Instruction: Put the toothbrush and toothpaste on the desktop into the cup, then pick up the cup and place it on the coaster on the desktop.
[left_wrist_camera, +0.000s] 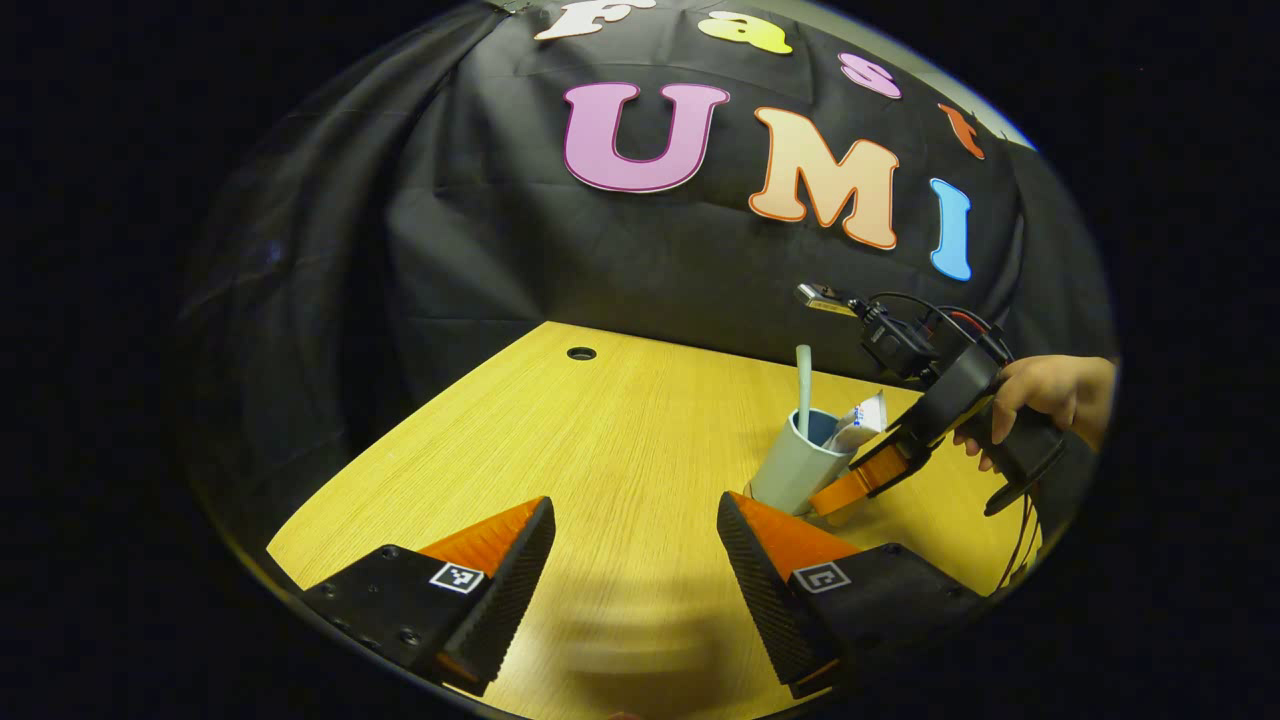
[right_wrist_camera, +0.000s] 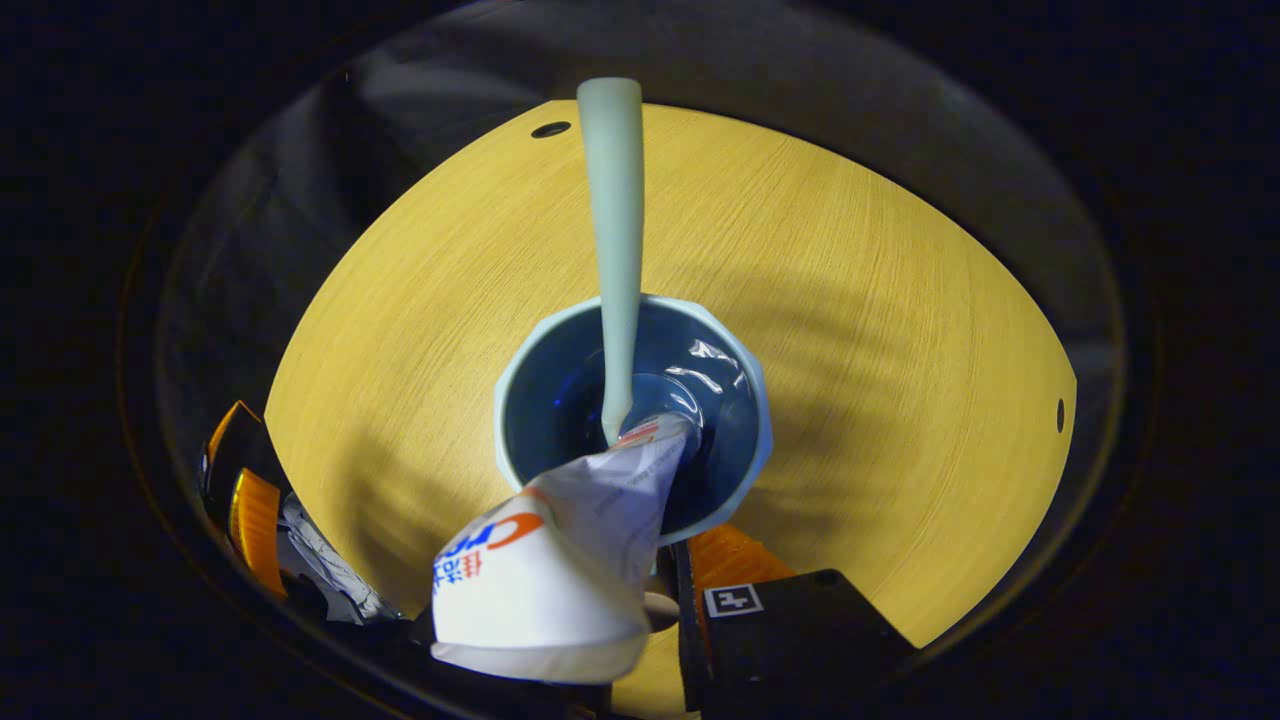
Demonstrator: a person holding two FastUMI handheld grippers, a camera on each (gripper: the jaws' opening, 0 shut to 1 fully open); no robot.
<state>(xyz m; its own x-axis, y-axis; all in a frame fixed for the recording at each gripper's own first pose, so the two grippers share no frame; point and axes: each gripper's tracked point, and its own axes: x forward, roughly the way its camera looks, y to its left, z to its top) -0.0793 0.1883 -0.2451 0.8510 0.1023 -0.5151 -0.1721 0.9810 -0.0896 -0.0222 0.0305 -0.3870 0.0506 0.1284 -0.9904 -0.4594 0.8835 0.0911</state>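
L tool (left_wrist_camera: pixel 635 575) hangs low over the wooden bench (left_wrist_camera: pixel 600 440) w/ fingers spread wide, nothing between them. The cup (left_wrist_camera: pixel 797 462) stands upright on the bench toward the right side in the left gripper view, w/ toothbrush (left_wrist_camera: pixel 803 388) handle sticking straight up out of it and toothpaste (left_wrist_camera: pixel 860 422) tube leaning out over the rim. R tool (left_wrist_camera: pixel 868 478), held by a hand (left_wrist_camera: pixel 1040 395), sits right at the cup's side beneath the tube; can't tell if it's gripping the cup or how wide it is.
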